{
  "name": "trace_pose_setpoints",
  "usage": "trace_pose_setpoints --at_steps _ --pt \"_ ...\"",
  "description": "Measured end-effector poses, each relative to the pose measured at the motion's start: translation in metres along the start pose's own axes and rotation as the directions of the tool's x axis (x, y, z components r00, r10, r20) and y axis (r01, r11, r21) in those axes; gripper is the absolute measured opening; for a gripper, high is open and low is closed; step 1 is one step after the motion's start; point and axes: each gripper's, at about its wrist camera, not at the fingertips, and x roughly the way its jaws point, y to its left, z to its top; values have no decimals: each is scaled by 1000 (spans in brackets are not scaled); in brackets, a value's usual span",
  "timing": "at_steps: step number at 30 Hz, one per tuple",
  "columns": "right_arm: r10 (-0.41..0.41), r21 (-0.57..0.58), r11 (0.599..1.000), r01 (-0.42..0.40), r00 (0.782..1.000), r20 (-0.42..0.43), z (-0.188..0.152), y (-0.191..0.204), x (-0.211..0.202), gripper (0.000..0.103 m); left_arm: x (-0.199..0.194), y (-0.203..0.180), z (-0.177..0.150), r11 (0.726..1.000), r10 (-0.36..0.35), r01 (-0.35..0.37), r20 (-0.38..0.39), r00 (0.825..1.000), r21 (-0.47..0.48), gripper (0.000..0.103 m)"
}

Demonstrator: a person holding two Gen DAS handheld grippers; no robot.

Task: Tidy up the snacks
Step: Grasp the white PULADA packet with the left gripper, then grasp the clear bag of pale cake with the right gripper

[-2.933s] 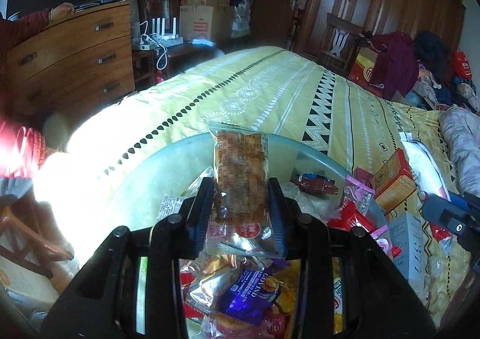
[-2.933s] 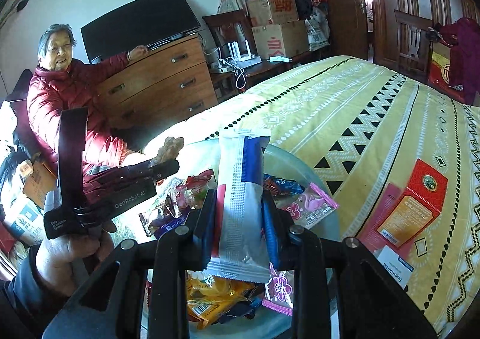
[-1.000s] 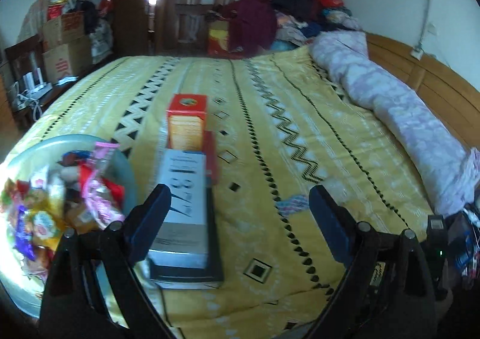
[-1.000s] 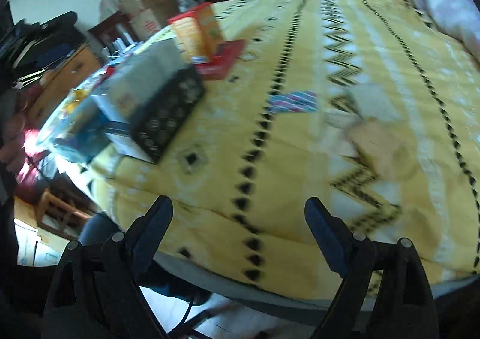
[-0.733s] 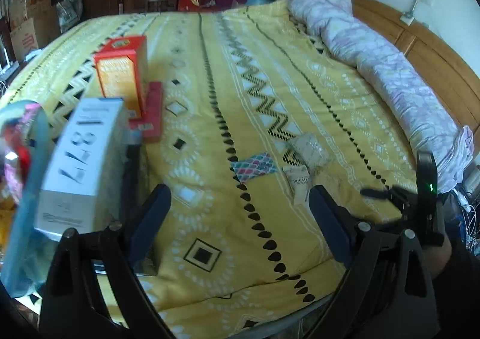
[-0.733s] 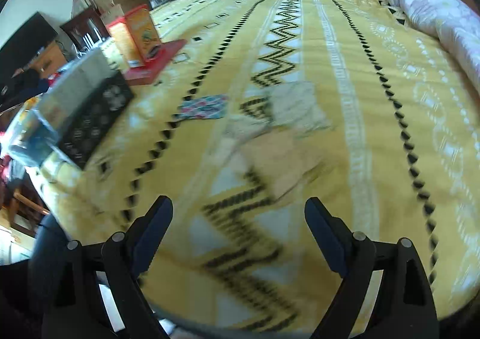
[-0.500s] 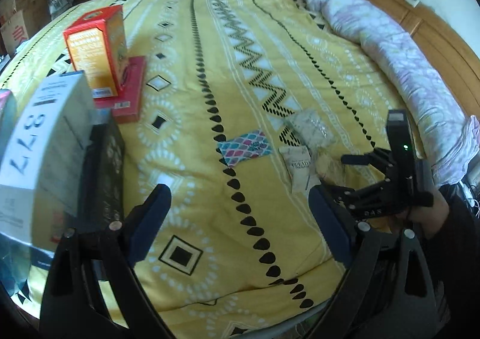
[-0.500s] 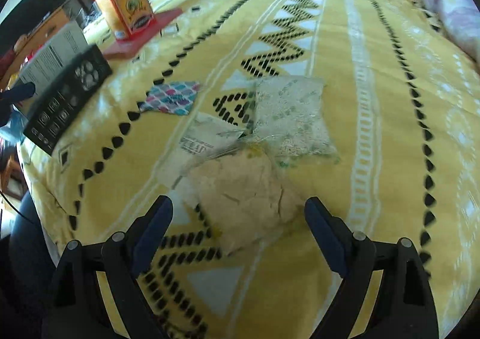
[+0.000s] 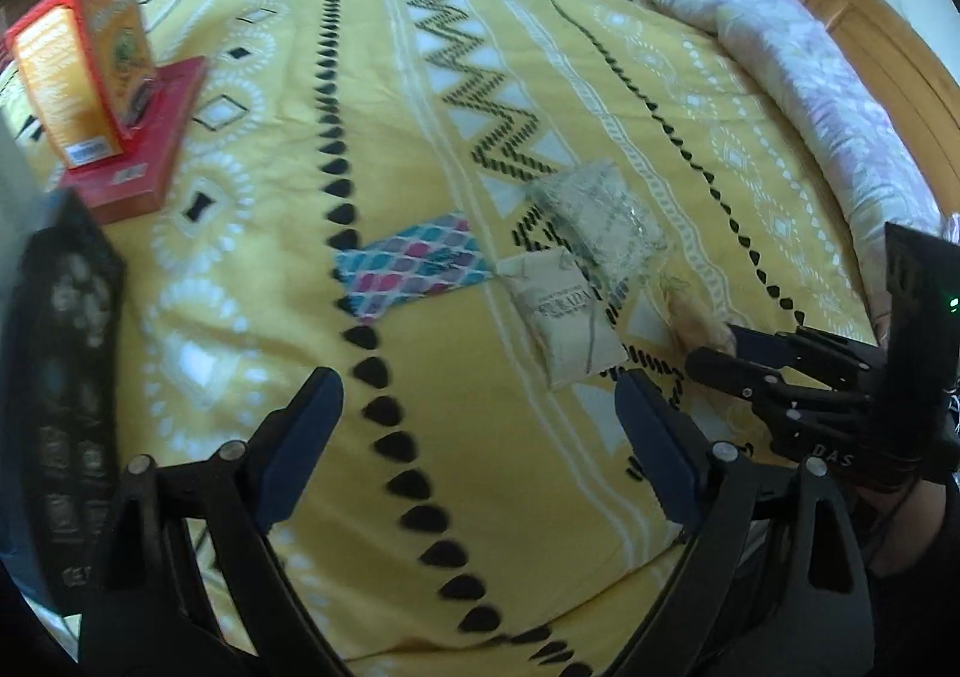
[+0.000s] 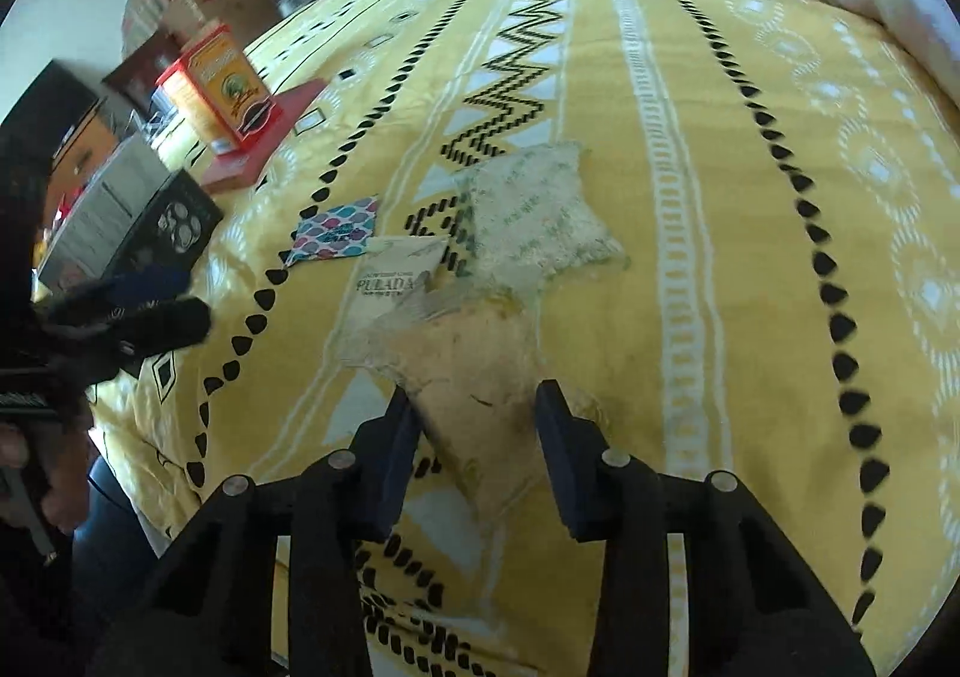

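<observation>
Snack packets on the bed, right fingers closing in

Packets are lying in a small cluster on the yellow patterned bedspread. Nearest the right gripper is a clear packet with a pale tan cake inside; the right fingers have just been closing and are now bracketing its near end, apparently pressing on its sides, though the exact contact is hard to read. Touching it on the far side are a cream packet printed "PULADA" and a clear packet of pale grainy contents; a flat packet in a teal-and-pink diamond pattern is sitting just beside those.

Left gripper is hovering over bare bedspread near the cream packet, fingers spread wide with nothing between them.

Further out toward the bed's edge, an orange carton is standing upright on a flat red box, with a black-sided box near it. A pale floral quilt is bunched along the far side by the wooden headboard.
</observation>
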Motion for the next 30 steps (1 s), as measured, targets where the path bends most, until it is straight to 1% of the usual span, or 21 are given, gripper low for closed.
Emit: trace_pose_setpoints --at_steps 3,6,8,9,10,13,15,16,17,18,19,21,22,23,24,25,27,30 --pt "-20 32 999 21 1000 -10 2 -11 1 43 22 -14 5 1000 -20 21 -30 999 13 90" --pt "-13 24 1000 14 999 -32 5 -11 4 50 42 -23 9 1000 -27 27 -47 999 1 90" --pt "-3 16 1000 4 999 -34 3 -12 3 55 54 -25 10 1000 -11 10 -59 998 -17 90" --pt "1 16 1000 0 1000 -26 2 -12 2 63 59 -26 10 1000 0 -2 -61 998 -24 90" --pt "6 18 1000 -5 1000 -17 1 -12 -1 66 62 -28 11 1000 19 -20 -54 998 -23 90" --pt "20 18 1000 -20 1000 -9 -2 -14 -6 66 67 -37 15 997 73 -73 -20 997 9 90" --pt "23 0 1000 -23 1000 -14 -1 -13 -8 66 70 -38 15 995 97 -97 -14 995 19 83" --pt "20 -15 1000 -20 1000 -19 1 -12 -8 66 70 -37 15 994 103 -103 -13 995 23 72" --pt "17 -32 999 -17 1000 -23 2 -11 -9 66 68 -36 13 994 106 -105 -11 994 34 58" --pt "9 -60 998 -11 999 -32 5 -8 -8 66 65 -34 12 994 100 -99 -15 995 44 50" --pt "0 -81 997 -4 999 -45 8 -6 -6 66 62 -31 11 995 86 -84 -28 996 52 39" --pt "-8 -142 990 -5 995 -97 16 0 2 69 56 -20 9 997 54 -51 -48 997 57 38" --pt "-15 -175 985 -6 993 -120 19 4 7 76 53 -14 7 998 34 -31 -60 998 52 38" --pt "-30 -211 978 1 990 -134 21 7 11 80 52 -7 5 999 10 -7 -71 997 42 38" --pt "-59 -264 964 18 987 -148 25 11 17 86 50 -3 3 999 -8 11 -72 997 30 38" --pt "-79 -300 954 25 983 -166 28 13 23 87 49 2 1 999 -29 30 -72 997 16 38" --pt "-87 -336 942 14 976 -201 31 13 34 87 48 10 -1 998 -62 62 -73 995 -7 40" --pt "-93 -364 931 -3 965 -247 32 10 54 87 48 12 -4 997 -82 81 -61 995 -15 40"
